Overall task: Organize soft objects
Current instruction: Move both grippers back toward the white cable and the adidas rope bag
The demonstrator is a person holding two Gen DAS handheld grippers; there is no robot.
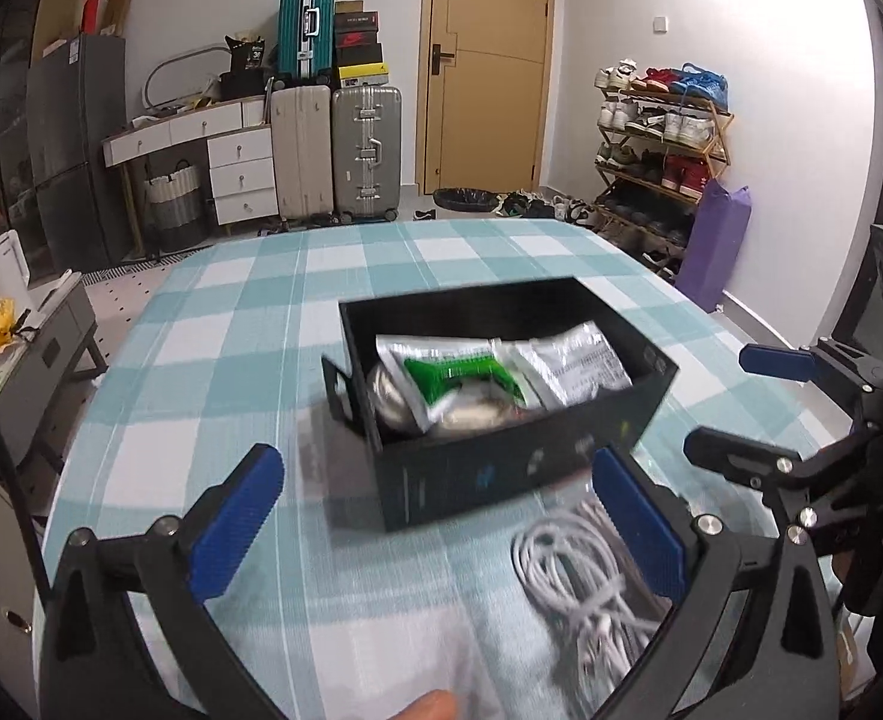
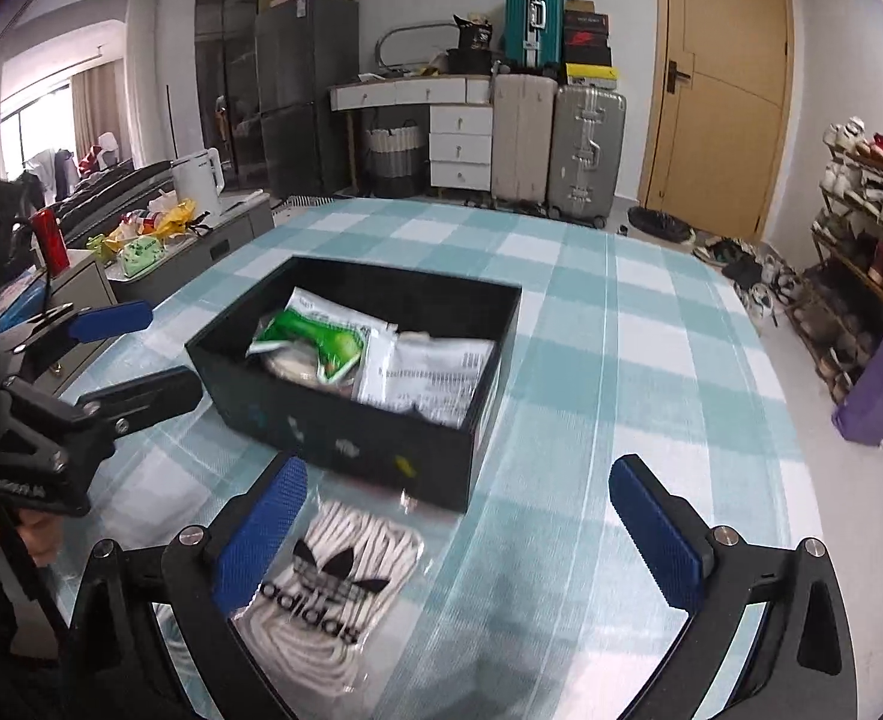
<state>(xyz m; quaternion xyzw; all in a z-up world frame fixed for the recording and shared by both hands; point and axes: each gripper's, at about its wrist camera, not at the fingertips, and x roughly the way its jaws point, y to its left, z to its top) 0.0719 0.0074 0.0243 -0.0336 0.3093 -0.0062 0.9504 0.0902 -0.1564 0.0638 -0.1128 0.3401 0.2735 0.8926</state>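
Both claws stand wide open with nothing between their pads: the left claw (image 1: pixel 435 516) and the right claw (image 2: pixel 459 534) hover over the near edge of the checked surface (image 2: pixel 621 324). Nearest lies the clear bag of white laces (image 2: pixel 327 576), flat, glossy, just in front of the black box (image 2: pixel 345 420). Its slick film could slip from the pads, or a pinch could catch only film. Farther off, the box already holds the silver and green pouches (image 2: pixel 381 354), piled loosely.
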